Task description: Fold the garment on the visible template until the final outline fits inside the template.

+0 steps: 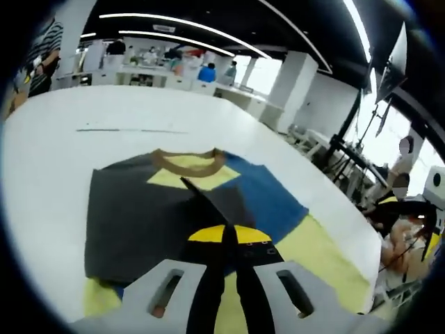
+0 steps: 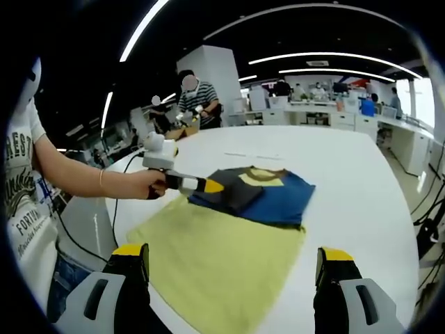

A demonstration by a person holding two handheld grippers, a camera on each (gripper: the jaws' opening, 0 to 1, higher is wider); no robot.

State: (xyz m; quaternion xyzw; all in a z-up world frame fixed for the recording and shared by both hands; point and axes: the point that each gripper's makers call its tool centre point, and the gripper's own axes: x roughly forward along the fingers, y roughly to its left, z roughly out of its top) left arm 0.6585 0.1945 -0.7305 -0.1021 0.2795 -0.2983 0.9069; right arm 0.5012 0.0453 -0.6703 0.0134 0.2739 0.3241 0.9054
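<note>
The garment [image 1: 139, 209] is dark grey on one side and blue on the other, with a brown collar [image 1: 188, 161]. It lies partly folded on the far end of a yellow template [image 1: 320, 250]. My left gripper [image 1: 227, 233] is shut on a raised flap of the grey fabric near the garment's middle. In the right gripper view a hand holds that left gripper [image 2: 212, 186] at the near left edge of the garment [image 2: 257, 191]. The yellow template [image 2: 215, 257] spreads toward me. My right gripper [image 2: 233, 278] is open and holds nothing, just above the template's near end.
A big white table [image 1: 55, 139] carries everything; a thin dark line [image 1: 128, 130] is marked beyond the collar. A person [image 2: 28, 202] stands at its left edge in the right gripper view. Light stands [image 1: 354, 139] and other people are off the table.
</note>
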